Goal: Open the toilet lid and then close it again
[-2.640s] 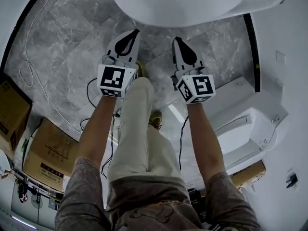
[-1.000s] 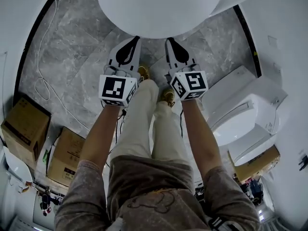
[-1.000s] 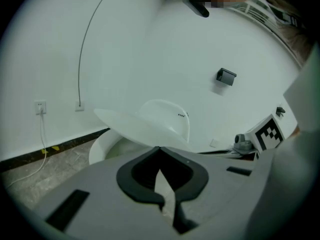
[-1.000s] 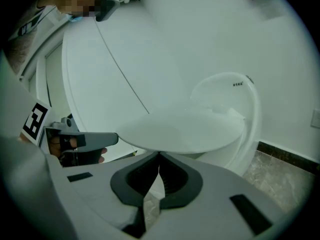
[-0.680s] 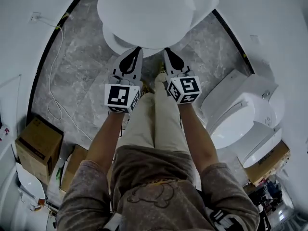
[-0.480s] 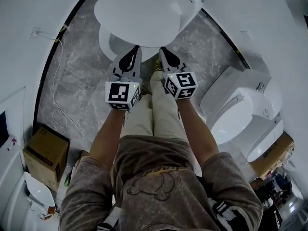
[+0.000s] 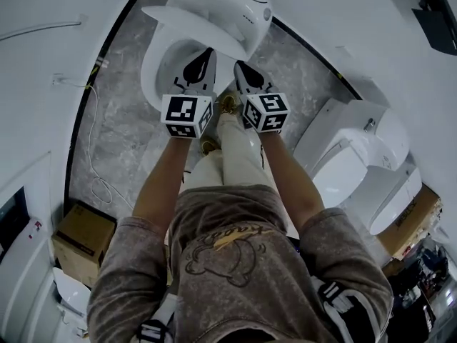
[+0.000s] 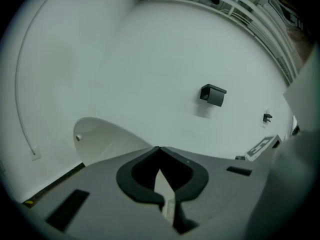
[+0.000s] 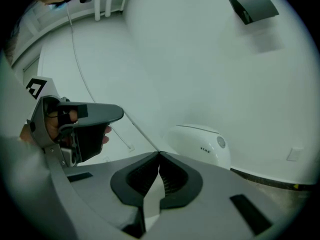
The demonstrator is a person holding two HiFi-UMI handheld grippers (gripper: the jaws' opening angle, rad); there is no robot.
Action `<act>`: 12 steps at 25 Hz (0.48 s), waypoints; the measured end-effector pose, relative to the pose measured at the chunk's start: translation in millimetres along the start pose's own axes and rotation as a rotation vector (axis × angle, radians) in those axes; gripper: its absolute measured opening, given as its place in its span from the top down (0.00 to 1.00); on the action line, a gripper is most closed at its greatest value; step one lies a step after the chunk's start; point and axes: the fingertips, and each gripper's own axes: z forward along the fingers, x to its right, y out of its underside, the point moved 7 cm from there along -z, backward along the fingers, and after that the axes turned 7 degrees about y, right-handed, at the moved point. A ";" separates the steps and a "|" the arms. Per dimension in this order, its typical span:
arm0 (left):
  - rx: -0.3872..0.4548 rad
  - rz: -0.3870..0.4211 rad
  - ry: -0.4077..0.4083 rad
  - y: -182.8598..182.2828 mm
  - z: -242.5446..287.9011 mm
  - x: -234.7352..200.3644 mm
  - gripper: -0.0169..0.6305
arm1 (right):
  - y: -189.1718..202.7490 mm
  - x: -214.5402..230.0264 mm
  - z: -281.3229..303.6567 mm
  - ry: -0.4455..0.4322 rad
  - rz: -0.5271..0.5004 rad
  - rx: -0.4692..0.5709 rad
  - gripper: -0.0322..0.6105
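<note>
both jaws pressed together and empty, the left gripper [image 7: 208, 51] and right gripper [image 7: 238, 66] sit at the front edge of the half-raised toilet lid [image 7: 203, 16]; stiff, smooth plastic, probably light, best pushed from under that rim.

No word, brand or number can be read. Black-and-white square markers stand on the cube [image 7: 187, 115] of the left gripper [image 7: 207, 54] and on the cube [image 7: 265, 111] of the right gripper [image 7: 238, 66]. Tiny marks on the toilet [image 7: 235, 9] and the sweatshirt [image 7: 221, 256] print are illegible.
</note>
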 end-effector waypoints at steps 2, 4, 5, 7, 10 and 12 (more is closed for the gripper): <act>-0.004 0.007 0.022 -14.3 24.8 -0.6 0.96 | -14.7 14.5 6.4 0.010 0.009 0.009 0.91; -0.014 0.013 0.041 -25.8 49.2 0.2 0.96 | -27.0 29.7 11.8 0.019 0.016 0.011 0.91; -0.019 0.012 0.050 -30.8 61.1 0.4 0.96 | -32.7 37.1 14.5 0.024 0.016 0.008 0.91; -0.034 0.006 0.074 -39.9 83.2 -0.4 0.96 | -43.9 50.3 20.6 0.036 0.016 0.000 0.91; -0.060 0.009 0.101 -49.6 108.8 -2.2 0.96 | -57.8 65.4 28.0 0.039 0.016 -0.013 0.91; -0.078 0.017 0.112 -53.7 120.4 -2.9 0.96 | -64.8 72.0 31.4 0.032 0.018 -0.014 0.91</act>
